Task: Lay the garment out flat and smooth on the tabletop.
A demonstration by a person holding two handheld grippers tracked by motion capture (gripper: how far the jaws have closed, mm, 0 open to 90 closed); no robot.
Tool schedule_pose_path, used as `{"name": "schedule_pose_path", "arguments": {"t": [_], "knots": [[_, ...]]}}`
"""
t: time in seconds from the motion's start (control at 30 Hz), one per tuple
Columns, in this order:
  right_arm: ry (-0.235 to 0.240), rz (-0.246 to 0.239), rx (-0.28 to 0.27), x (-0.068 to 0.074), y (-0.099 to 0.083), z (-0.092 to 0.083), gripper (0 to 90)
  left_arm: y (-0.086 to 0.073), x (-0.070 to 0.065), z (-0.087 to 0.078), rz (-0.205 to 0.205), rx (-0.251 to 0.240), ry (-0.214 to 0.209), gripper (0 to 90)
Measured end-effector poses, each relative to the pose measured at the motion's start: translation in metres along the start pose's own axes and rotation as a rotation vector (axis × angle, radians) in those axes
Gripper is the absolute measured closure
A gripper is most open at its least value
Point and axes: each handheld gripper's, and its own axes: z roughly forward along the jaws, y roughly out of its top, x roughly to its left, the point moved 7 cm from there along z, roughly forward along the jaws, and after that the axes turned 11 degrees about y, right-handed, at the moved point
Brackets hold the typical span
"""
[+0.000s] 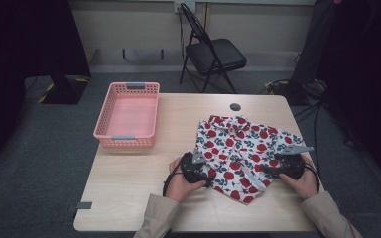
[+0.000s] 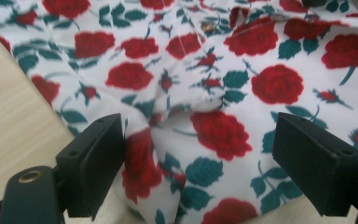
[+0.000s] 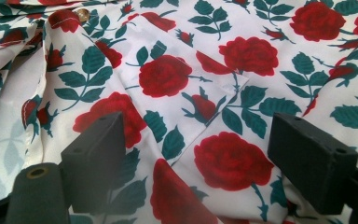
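1. The rose-print garment (image 1: 243,153), white cloth with red roses and green leaves, lies crumpled on the bench (image 1: 129,198) toward 4 o'clock of its top, its near edge close to the person's side.
2. In the left gripper view the cloth (image 2: 214,84) lies in soft folds, with bare bench wood at 9 o'clock; a small button sits near 12 o'clock.
3. In the right gripper view a patch pocket (image 3: 186,88) lies flat on the cloth, with a button at 11 o'clock.
4. The left gripper (image 1: 194,167) sits at the garment's 9 o'clock edge. Its fingers (image 2: 95,163) stand wide apart, the cloth between them but not pinched.
5. The right gripper (image 1: 286,161) rests at the garment's 3 o'clock edge. Its fingers (image 3: 98,158) are likewise spread wide over the cloth, gripping nothing.
6. A hand wraps each gripper, with beige sleeves coming in from 6 o'clock.
7. A pink basket (image 1: 110,116) stands at 10 o'clock on the bench, well apart from the garment.
8. A black folding chair (image 1: 213,52) stands on the floor beyond the bench at 12 o'clock.
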Motion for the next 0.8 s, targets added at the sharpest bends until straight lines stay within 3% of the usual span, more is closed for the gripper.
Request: {"name": "schedule_pose_path", "arguments": {"t": [0.17, 0.4, 0.57, 0.67, 0.73, 0.8], "knots": [[-0.001, 0.0, -0.001, 0.0, 0.0, 0.0, 18.3, 0.018, 0.0, 0.003, 0.015, -0.034, 0.022, 22.3], [0.0, 0.0, 0.0, 0.0, 0.0, 0.0, 18.2, 0.027, -0.006, 0.025, 0.059, -0.002, -0.004, 34.2], [0.003, 0.001, 0.001, 0.0, 0.0, 0.0, 18.0, 0.018, -0.007, 0.041, 0.087, 0.045, 0.001, 50.2], [0.003, 0.001, 0.001, 0.0, 0.0, 0.0, 18.0, 0.018, -0.005, 0.041, 0.074, 0.033, -0.004, 55.7], [0.003, 0.001, 0.001, 0.0, 0.0, 0.0, 18.0, 0.018, -0.004, 0.04, 0.09, 0.041, 0.006, 69.6], [0.004, 0.001, 0.0, 0.0, 0.0, 0.001, 18.0, 0.018, -0.003, 0.039, 0.098, 0.045, 0.013, 77.0]]}}
